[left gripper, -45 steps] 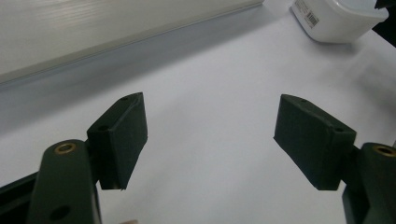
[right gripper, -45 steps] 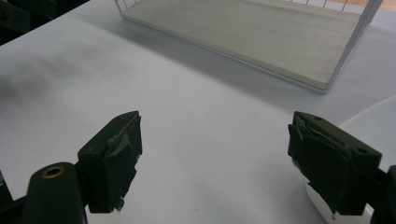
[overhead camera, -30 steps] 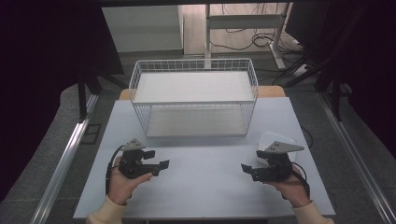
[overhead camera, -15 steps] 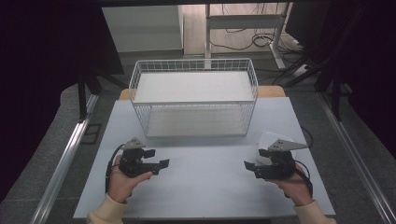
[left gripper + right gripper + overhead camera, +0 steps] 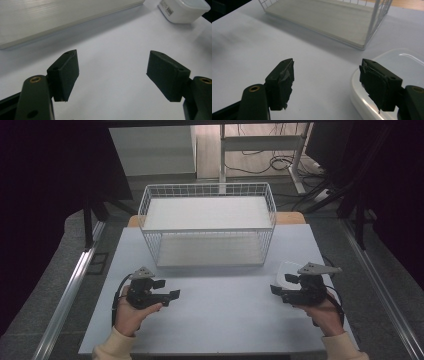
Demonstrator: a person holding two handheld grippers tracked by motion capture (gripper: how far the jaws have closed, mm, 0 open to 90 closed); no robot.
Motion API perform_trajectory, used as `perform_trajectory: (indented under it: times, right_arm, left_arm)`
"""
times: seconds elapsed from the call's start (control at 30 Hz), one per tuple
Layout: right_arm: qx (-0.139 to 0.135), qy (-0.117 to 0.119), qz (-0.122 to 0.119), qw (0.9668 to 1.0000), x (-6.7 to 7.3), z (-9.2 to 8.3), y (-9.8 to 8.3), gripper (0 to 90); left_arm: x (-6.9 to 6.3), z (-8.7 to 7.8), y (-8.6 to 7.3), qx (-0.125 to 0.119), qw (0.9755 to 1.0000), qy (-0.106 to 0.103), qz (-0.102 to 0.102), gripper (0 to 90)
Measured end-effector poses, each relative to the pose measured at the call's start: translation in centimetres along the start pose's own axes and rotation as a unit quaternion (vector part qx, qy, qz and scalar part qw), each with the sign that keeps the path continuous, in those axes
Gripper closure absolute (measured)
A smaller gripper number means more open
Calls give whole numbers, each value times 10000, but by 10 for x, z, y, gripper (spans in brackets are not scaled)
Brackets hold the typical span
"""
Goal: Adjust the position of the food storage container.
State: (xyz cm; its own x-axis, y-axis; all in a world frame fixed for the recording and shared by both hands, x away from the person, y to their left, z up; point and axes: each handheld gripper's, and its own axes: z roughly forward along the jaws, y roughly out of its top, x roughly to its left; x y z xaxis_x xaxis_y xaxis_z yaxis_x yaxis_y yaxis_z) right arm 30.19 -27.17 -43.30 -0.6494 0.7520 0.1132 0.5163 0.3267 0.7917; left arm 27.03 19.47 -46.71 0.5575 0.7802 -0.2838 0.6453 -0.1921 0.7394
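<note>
The counter [image 5: 220,320] has a wire basket [image 5: 207,227] at the back, still empty. A clear plastic container [image 5: 392,75] sits just beside the right hand-held gripper [image 5: 292,292]. Both it and the left hand-held gripper [image 5: 165,290] gape wide, holding nothing, so probably nothing's started yet.

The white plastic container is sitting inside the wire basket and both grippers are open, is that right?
Not quite. The white plastic container sits on the table outside the wire basket, beside the right gripper, as the right gripper view shows. Both grippers are indeed open, the left gripper too.
</note>
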Motion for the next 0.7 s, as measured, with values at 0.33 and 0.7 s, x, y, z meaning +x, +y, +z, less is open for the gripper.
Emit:
perform_trajectory:
  times: [0.33, 0.7]
  right_arm:
    - [84, -193, 143, 9997, -32, -11, 18, 374]
    - [512, -592, 319, 9964, -77, -5, 48, 479]
  left_arm:
    - [0, 0, 1, -1, 10000, -3, 23, 255]
    - [0, 2, 0, 53, 10000, -29, 17, 253]
